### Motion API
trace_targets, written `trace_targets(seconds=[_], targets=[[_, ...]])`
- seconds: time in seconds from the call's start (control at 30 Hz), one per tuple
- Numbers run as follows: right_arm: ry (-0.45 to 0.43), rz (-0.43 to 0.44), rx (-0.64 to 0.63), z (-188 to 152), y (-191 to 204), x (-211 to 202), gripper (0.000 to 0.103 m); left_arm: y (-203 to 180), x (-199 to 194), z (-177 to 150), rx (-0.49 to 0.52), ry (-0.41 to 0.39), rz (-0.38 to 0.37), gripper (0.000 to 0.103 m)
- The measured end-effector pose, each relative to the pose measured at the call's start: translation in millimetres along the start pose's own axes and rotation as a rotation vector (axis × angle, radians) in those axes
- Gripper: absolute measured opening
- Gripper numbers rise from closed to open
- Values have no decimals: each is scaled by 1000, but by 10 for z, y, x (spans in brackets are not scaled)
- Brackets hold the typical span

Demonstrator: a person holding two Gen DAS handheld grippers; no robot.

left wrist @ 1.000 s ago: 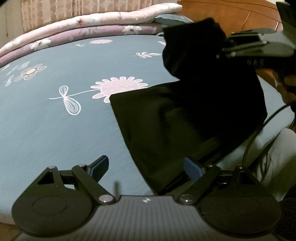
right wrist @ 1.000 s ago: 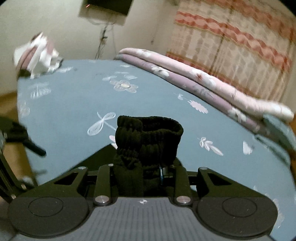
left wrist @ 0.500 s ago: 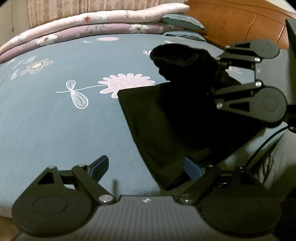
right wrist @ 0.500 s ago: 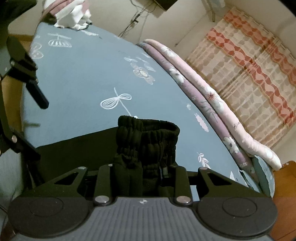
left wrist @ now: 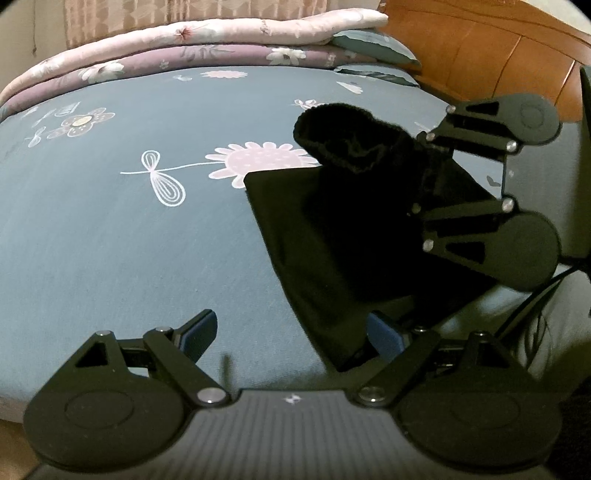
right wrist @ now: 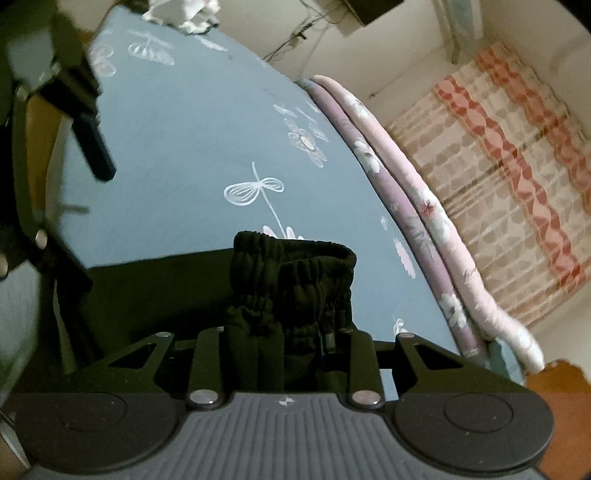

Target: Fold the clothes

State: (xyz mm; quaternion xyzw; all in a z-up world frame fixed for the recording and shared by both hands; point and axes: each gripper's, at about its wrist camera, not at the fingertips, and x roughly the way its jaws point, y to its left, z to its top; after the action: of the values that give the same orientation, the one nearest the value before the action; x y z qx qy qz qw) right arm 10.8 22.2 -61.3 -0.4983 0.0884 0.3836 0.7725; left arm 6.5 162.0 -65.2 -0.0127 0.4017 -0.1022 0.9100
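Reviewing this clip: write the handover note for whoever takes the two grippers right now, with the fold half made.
Right gripper: shut on the bunched elastic waistband of the black fabric garment, holding it above the part lying flat.
Left gripper: open, empty, hovering at the garment's near corner by the edge of the blue-grey floral bedsheet.
Done: one end lifted and carried over the flat part.
Left: lay the waistband down, release, smooth, probably fold again.

One black garment (left wrist: 343,236) lies on one bed (left wrist: 110,229). Two quilts (left wrist: 207,33) are stacked at its far edge. Two grippers (left wrist: 291,332) (right wrist: 286,339).
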Motion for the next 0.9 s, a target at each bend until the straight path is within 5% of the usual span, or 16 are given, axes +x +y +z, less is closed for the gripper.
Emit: trace_targets(seconds=[0.27,0.4,0.53,0.7,0.83,0.9], targets=[[26,92,-12,-55,199,55,48,29,11,4,-14,3,1,88],[-14,217,73,-76,61,-96,73,28,-5,3,-11,5,10,88],[-75,304,179,-81,-173,-321,74,31,-24,-2,-12,7,19,88],[-46,336,198,-245,-314,-419,55,9,-11,-11,-6,10,11,88],[19,334,153,-393,-185,-349,49,8,36,-16,-8,15,7,88],[41,337,148,-426,-130,-279,29,16,59,-15,-14,15,5,88]])
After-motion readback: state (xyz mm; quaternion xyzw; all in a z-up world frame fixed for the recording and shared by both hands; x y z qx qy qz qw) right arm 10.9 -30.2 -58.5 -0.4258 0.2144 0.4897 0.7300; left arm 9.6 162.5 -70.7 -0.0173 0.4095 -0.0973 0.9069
